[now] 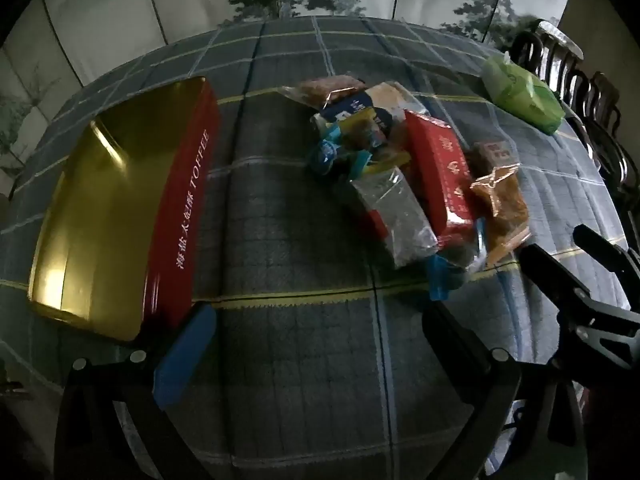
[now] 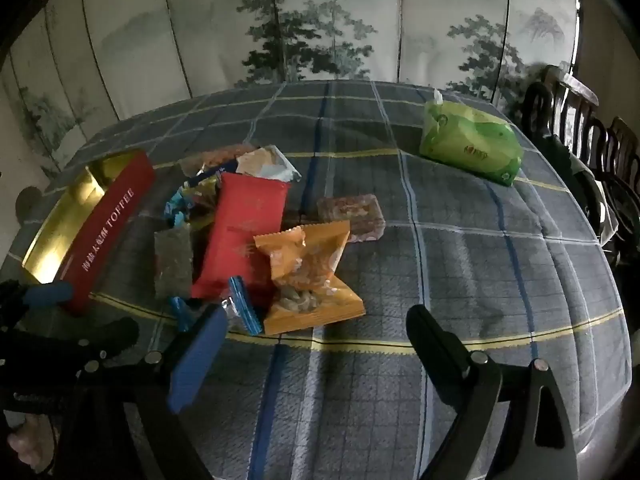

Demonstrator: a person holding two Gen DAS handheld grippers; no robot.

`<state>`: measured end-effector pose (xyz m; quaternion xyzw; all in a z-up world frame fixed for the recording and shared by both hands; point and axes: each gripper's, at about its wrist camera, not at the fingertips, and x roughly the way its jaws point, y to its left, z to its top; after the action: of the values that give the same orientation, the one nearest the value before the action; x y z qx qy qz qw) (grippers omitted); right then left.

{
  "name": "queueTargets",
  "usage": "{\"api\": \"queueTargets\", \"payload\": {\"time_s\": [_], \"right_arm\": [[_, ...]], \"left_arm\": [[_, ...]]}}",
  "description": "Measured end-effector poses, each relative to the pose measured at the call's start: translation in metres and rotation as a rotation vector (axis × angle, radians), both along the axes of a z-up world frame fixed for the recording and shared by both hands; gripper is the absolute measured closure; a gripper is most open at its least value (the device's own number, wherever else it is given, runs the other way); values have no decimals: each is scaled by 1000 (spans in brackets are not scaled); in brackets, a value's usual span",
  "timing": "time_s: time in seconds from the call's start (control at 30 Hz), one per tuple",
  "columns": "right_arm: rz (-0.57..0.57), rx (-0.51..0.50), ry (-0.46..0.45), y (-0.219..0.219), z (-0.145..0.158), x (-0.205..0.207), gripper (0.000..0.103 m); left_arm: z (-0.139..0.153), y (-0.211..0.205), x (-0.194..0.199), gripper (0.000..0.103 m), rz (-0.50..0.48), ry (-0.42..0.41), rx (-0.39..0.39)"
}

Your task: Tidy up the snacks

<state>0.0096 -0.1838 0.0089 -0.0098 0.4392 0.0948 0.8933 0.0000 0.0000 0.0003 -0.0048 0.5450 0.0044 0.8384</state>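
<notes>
An open red toffee tin (image 1: 176, 216) with a bare gold inside stands at the left of the table; its red wall (image 2: 108, 224) also shows in the right wrist view. Right of it lies a loose pile of snacks: a red packet (image 2: 240, 236), an orange packet (image 2: 308, 276), a silver packet (image 1: 400, 216), a clear-wrapped brown square (image 2: 352, 212) and several small blue-wrapped sweets (image 1: 332, 152). My left gripper (image 1: 320, 344) hangs open over bare cloth between tin and pile, holding nothing. My right gripper (image 2: 316, 352) is open and holds nothing, just in front of the orange packet.
A green tissue pack (image 2: 472, 144) lies at the far right of the checked tablecloth (image 2: 480, 280). Dark wooden chairs (image 2: 580, 128) stand past the right edge. A painted folding screen (image 2: 320, 20) closes the back. A hand (image 2: 28, 440) shows at the lower left.
</notes>
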Motion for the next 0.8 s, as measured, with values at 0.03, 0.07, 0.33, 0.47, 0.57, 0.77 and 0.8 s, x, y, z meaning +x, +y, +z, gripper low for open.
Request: {"api": "queueTargets", "payload": {"time_s": [0.03,0.07,0.33,0.47,0.57,0.77,0.8], "right_arm": [[-1,-7,6,0,0,0,10],[-1,-8,2,0,2,0,10],[7,-13,12,4,-5,12,10],[7,-1,16,2,-7,16,10],[-1,-3,24,0,-8,18,10],[4,-22,14,0,-6,18,10],[7,-25,12,0,-6,17,10]], "left_arm": [[1,0,0,1,4,-4,7],[2,0,0,1,6,-10,11],[-13,13,10,5,-9,-4,16],[-16,13,10,8,-31,1,3],[-18,18,9,9,-14,-7,-19],[-18,26,6,9,14,-44,-16],[-17,28,5,9,21,-53,-37]]}}
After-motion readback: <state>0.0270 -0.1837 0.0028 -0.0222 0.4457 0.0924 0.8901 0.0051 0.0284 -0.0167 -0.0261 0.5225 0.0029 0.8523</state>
